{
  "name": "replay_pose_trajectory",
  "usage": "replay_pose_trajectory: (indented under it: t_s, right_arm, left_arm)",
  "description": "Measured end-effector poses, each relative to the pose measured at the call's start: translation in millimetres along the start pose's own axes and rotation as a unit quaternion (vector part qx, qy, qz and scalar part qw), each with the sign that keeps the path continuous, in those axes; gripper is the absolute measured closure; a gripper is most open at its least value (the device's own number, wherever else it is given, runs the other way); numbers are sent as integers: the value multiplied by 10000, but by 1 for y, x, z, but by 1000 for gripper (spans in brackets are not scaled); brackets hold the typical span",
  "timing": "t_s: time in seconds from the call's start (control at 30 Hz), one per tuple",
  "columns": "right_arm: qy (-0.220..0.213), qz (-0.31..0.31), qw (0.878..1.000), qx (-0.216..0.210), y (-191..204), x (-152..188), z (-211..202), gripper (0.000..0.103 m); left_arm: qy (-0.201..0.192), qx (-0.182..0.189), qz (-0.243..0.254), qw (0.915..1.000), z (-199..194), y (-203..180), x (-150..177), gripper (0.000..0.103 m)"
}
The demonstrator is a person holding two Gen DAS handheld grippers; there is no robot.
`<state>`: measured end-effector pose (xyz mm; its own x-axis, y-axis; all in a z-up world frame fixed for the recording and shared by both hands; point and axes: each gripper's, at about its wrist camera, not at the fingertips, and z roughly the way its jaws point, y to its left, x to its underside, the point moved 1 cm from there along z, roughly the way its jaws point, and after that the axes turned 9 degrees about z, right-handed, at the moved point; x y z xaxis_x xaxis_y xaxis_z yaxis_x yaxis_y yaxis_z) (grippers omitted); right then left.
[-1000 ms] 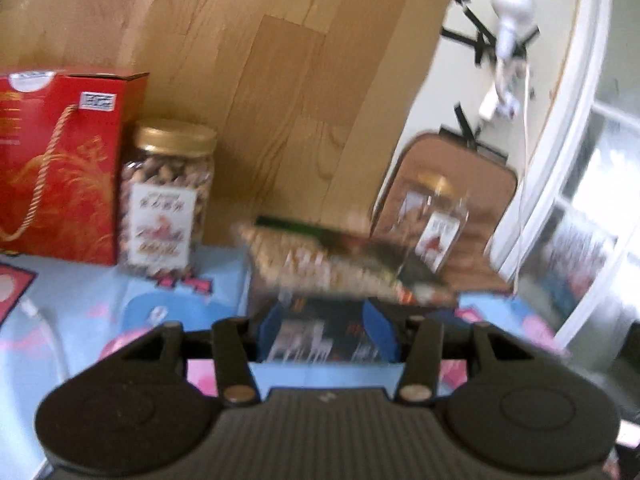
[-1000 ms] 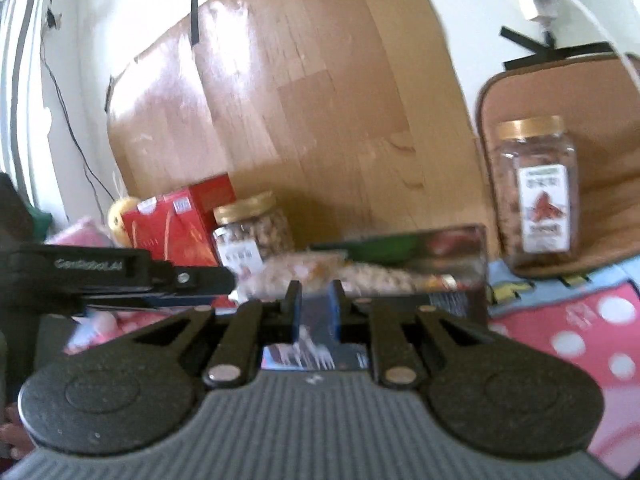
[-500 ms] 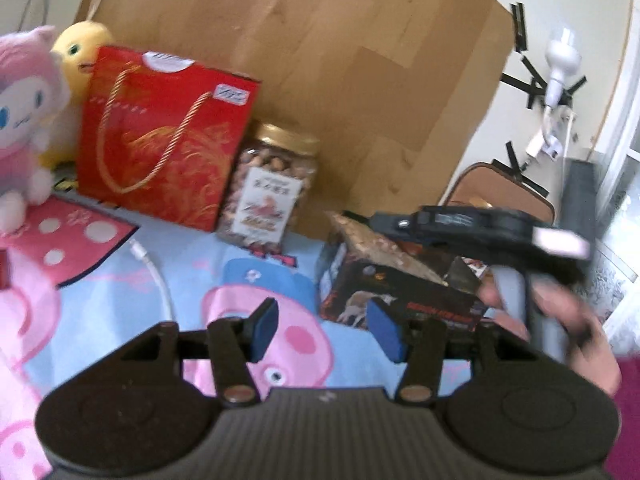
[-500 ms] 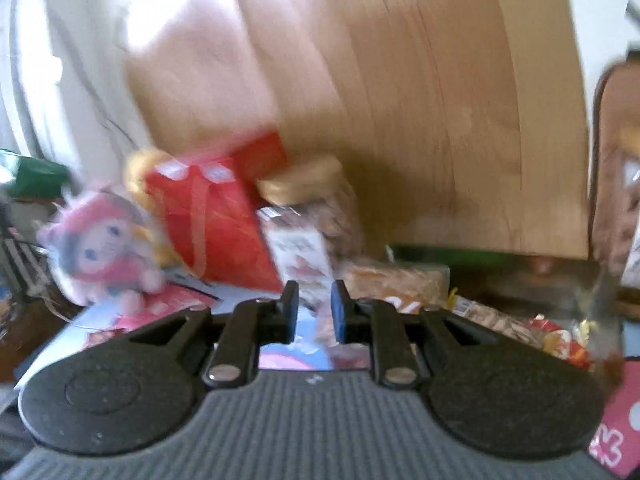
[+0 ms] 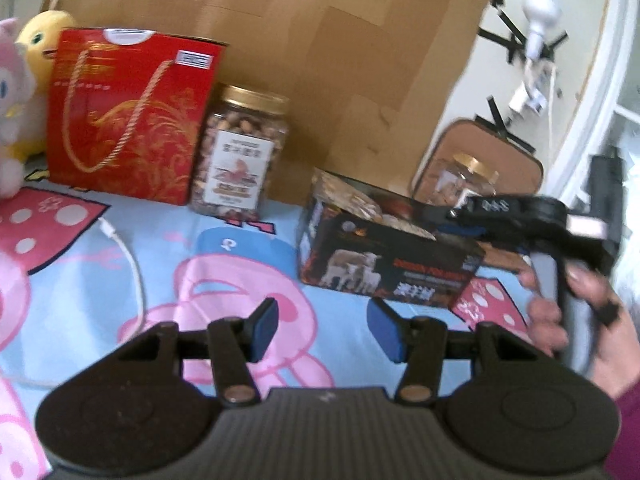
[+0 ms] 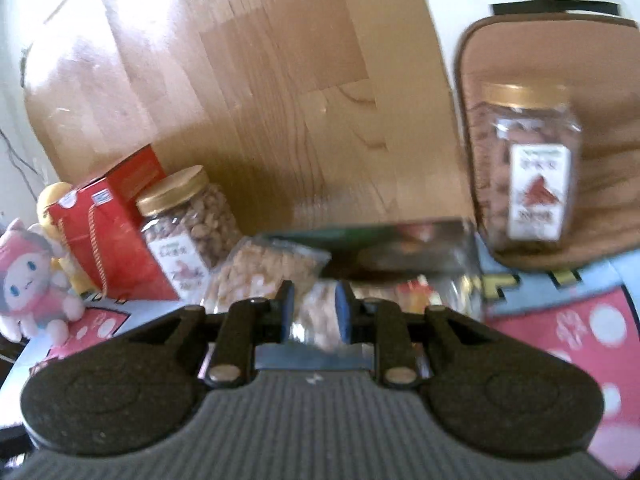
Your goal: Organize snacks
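Through the left wrist camera I saw my left gripper with its blue pads spread wide and nothing between them, hanging over the cartoon-print cloth. Toward the cloth's back edge stood a dark snack box printed with pale animals, packets showing above its open top; motion blur kept me from reading its lettering. To its right, my right hand gripped the handle of the right gripper, whose tip reached over the box; its fingers were hidden there. Along the back edge stood a red gift bag with a gold rope handle, and just beside it a gold-lidded peanut jar. A second jar stood half hidden behind the box, against a brown cushion. A white cable curled across the cloth, and two plush toys were cut off at the left edge.

Through the right wrist camera, everything was smeared. The right gripper's pads sat narrow around a small snack packet whose contents I could not make out. Just beyond lay a clear bag of nuts in the dark box, the peanut jar and red bag behind, and the other jar against the cushion.
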<state>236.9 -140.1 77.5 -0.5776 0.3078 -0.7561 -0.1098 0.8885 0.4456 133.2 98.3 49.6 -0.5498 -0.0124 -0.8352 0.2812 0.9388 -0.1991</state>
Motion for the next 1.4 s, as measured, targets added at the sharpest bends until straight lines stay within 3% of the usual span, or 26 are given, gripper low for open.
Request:
replay_pose_trajectory:
  t_s: [0.17,0.33,0.5,0.57,0.8,0.87,0.93,1.17,1.23,1.4]
  right_arm:
    - [-389,140,9991,112,-12,44,-48,73]
    - [-516,437,9966,468,-29,89,-85,71]
    - [-377,816,9943,578,-32,113,-100,71]
    - [-365,773,9950,526,-27,120,-106,71]
    - [-121,658,9977,50,-11,132,-116,71]
    - [-89,638,9979,-66,-8,139,-122,71]
    - [-64,668,9976,-183,-7,145,-129,71]
    - [-109,804,9960,-386,-5,163,-153,69]
    - [-156,823,9957,-383,-4,168,-161,60]
    - [-223,748,9964,-322,1,180,-179,56]
  left_arm:
    - [255,97,326,9991,15,-14,4,53]
    - [558,-17,995,9935,29,-37,7,52]
    - [640,-255,1371,9882,28,-57,14,39]
    - [642,-363,1372,9878,24,-61,19,25]
    - [554,-807,1017,9900,-7,-60,33,19]
    - [490,-949,1000,9892,-17,-62,36,5]
    - [374,-1123,1049,9874,-29,-67,40,0]
    - [340,-1298,1056,9853,-54,-83,57,0]
    - [316,-1338,1048,9849,-60,-88,62,0]
    - [252,-1373,959,9856,-74,-98,75,0]
